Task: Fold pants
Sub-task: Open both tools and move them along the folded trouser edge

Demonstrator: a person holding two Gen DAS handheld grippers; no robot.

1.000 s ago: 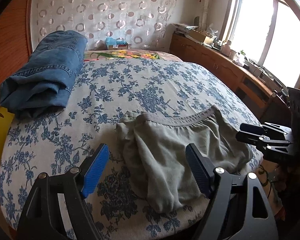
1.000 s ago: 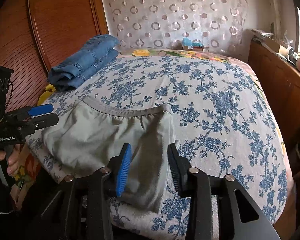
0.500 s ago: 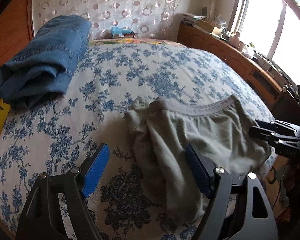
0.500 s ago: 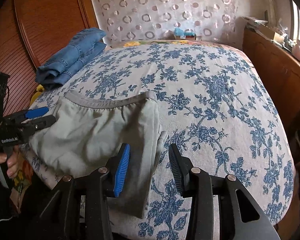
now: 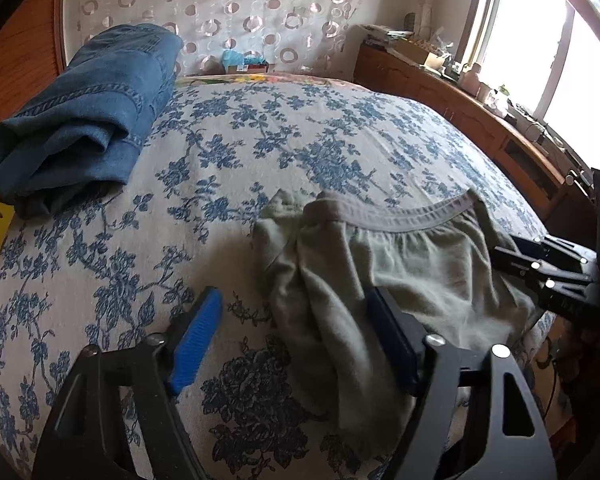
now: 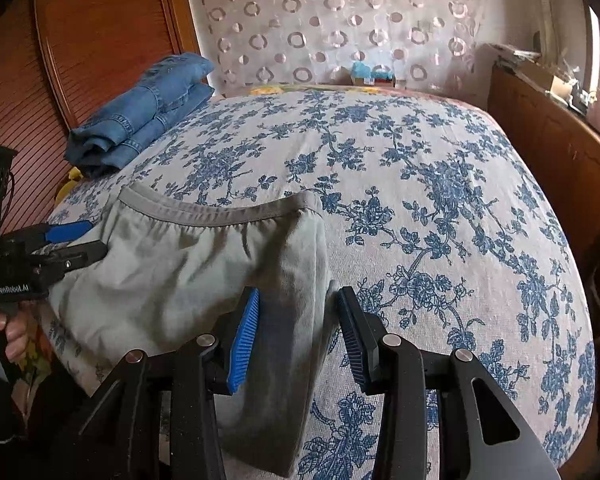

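Note:
Grey-green pants [image 5: 400, 264] with an elastic waistband lie rumpled on the bed's near edge, one side folded over; they also show in the right wrist view [image 6: 188, 272]. My left gripper [image 5: 296, 340] is open, hovering over the pants' left side. It shows small at the left of the right wrist view [image 6: 82, 240]. My right gripper [image 6: 296, 336] is open over the pants' folded right edge, nothing between its pads. In the left wrist view it [image 5: 512, 256] sits at the pants' right edge.
A folded pile of blue jeans [image 5: 84, 112] lies at the bed's far left, also in the right wrist view [image 6: 140, 116]. The floral bedspread [image 6: 440, 184] covers the bed. A wooden cabinet [image 5: 480, 120] runs along the right under the window. A wooden headboard [image 6: 80, 40] stands left.
Both grippers have moved forward and lower over the bed, so the pants and jeans look nearer. The pants lie about the same. Both grippers stay open.

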